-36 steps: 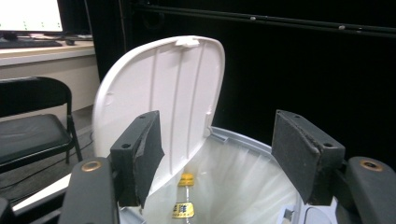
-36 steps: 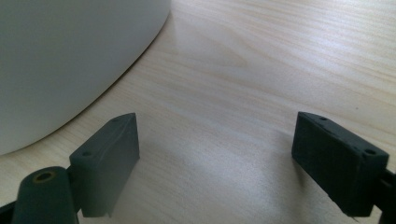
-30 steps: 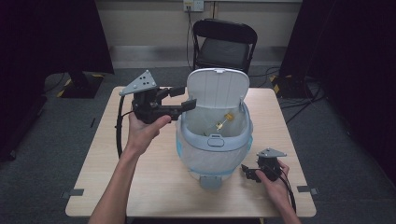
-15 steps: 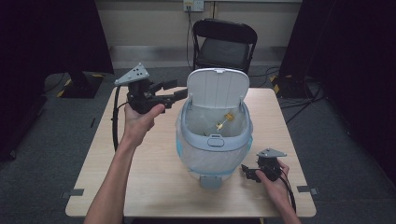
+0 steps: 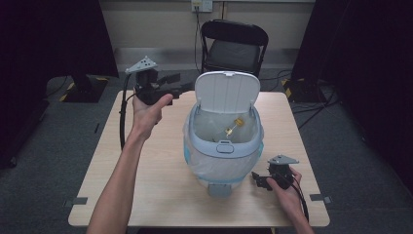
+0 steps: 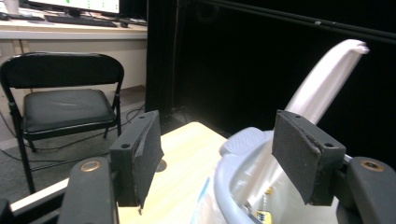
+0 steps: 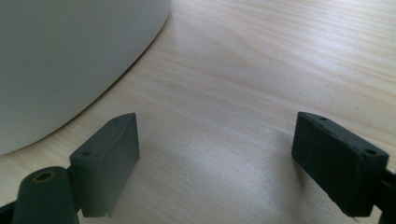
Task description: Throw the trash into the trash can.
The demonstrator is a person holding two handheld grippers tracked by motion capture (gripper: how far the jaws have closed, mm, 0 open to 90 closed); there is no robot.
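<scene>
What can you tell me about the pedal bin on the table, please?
The pedal bin stands upright near the middle of the wooden table. It looks like pale blue-grey plastic, with a white lid raised nearly vertical at the back, a latch tab at the front rim and a foot pedal at the base. A translucent liner hangs over the rim. Inside lies a small yellowish item, too small to identify. Neither hand-held gripper touches it.

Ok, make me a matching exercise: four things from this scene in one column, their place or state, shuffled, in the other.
Things:
1. bin lid
2. left gripper
3. right gripper
4. chair

Places or states:
A. low on the table, beside the bin's base
B. behind the table's far edge
C. flipped up, standing open
D. held up in the air, left of the bin

Pairs: 1-C, 2-D, 3-A, 4-B
</scene>
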